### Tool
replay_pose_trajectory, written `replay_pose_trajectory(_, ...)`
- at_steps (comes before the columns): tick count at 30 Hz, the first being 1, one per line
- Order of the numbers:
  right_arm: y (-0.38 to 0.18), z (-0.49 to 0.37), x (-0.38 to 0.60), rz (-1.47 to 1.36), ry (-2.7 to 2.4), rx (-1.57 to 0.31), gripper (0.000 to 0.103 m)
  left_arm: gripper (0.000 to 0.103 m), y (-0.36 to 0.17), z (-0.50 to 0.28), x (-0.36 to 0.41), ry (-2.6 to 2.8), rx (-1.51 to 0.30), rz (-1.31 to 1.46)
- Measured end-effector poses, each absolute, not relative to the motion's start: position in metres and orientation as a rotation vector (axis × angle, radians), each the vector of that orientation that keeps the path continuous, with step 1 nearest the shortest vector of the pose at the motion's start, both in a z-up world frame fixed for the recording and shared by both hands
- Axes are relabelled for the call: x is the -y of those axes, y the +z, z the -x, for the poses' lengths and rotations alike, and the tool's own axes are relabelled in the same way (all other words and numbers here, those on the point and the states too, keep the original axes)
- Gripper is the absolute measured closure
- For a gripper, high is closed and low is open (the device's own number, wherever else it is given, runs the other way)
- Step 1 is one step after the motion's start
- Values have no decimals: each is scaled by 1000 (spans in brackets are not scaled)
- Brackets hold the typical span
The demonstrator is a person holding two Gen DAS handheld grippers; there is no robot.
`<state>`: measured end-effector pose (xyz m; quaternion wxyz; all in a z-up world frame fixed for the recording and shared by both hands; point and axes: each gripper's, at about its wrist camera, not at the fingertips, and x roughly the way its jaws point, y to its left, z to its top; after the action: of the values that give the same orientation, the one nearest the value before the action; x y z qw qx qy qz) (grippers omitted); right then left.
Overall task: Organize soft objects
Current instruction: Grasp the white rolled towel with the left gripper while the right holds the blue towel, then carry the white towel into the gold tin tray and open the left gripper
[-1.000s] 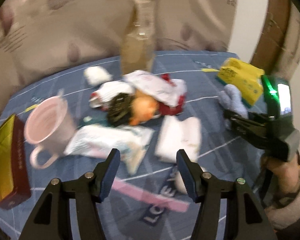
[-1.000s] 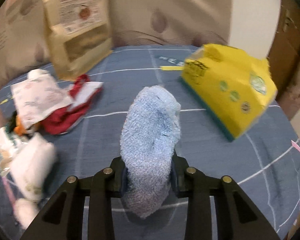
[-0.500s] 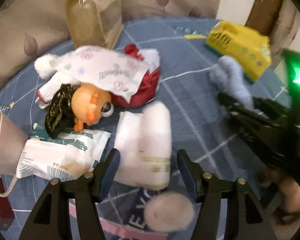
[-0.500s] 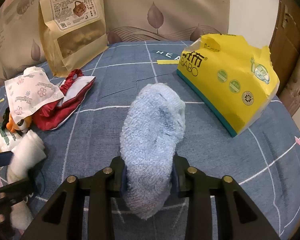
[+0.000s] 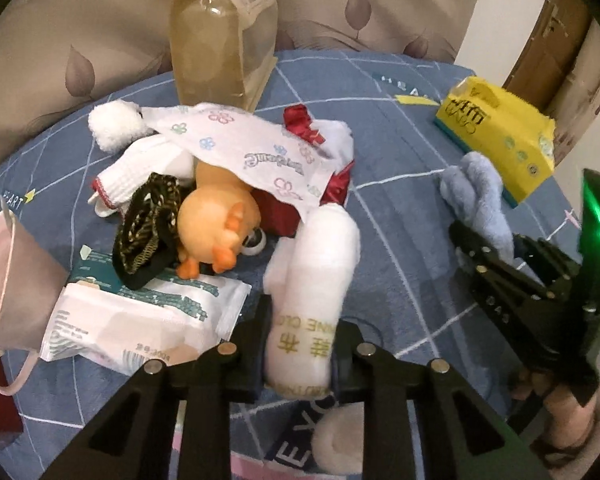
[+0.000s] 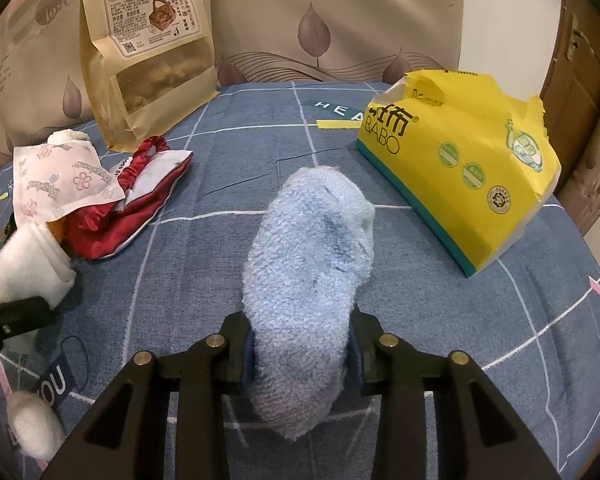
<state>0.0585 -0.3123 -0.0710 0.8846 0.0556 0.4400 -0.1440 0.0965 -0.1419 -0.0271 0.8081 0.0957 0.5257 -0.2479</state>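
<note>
My left gripper [image 5: 298,344] is shut on a rolled white towel [image 5: 316,280] with gold lettering, at the near edge of a pile of soft things. The towel also shows at the left of the right wrist view [image 6: 28,264]. My right gripper [image 6: 300,348] is shut on a fluffy blue sock [image 6: 308,276] and holds it over the blue cloth, right of the pile; it also shows in the left wrist view [image 5: 480,204]. The pile holds an orange plush toy [image 5: 216,228], a red satin pouch [image 6: 132,200], a white sock [image 5: 140,168] and a flowered tissue pack [image 5: 252,156].
A yellow tissue box [image 6: 460,168] lies at the right. A brown snack bag [image 6: 148,48] stands at the back. A pink mug [image 5: 8,284] and a wet-wipes pack [image 5: 140,320] lie left of the pile. A white pom-pom [image 5: 336,440] lies near my left gripper.
My left gripper moved forward to the white towel and closed on it. My right gripper keeps holding the blue sock, almost still.
</note>
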Motion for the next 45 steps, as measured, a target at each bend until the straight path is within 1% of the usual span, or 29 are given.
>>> replay_pose_trajectory(7, -71, -58, 312, -117, -299, -916, 68, 80, 6, -80, 134, -555, -1069, -197)
replay_pose_trajectory(11, -71, -58, 312, -117, -299, -916, 68, 80, 30, -75, 118, -527, -1002, -208)
replay_pose_trajectory(16, -72, -59, 312, -110, -302, -917, 68, 80, 59, -89, 71, -413, -934, -156)
replay_pose_trajectory(21, -71, -58, 312, -108, -303, -917, 68, 80, 68, -114, 14, -265, -920, -116)
replay_pose_trajectory(28, -72, -59, 312, -97, -308, -918, 68, 80, 70, -136, -81, -49, -910, -77)
replay_pose_trajectory(34, -71, -58, 312, -91, -309, -918, 68, 80, 53, -157, -150, 107, -953, -18)
replay_pose_trajectory(38, -71, -58, 312, -86, -312, -919, 68, 80, 37, -166, -181, 171, -991, -20)
replay_pose_trajectory(45, -71, -58, 312, -82, -312, -918, 68, 79, 6, -174, -213, 251, -1065, -7)
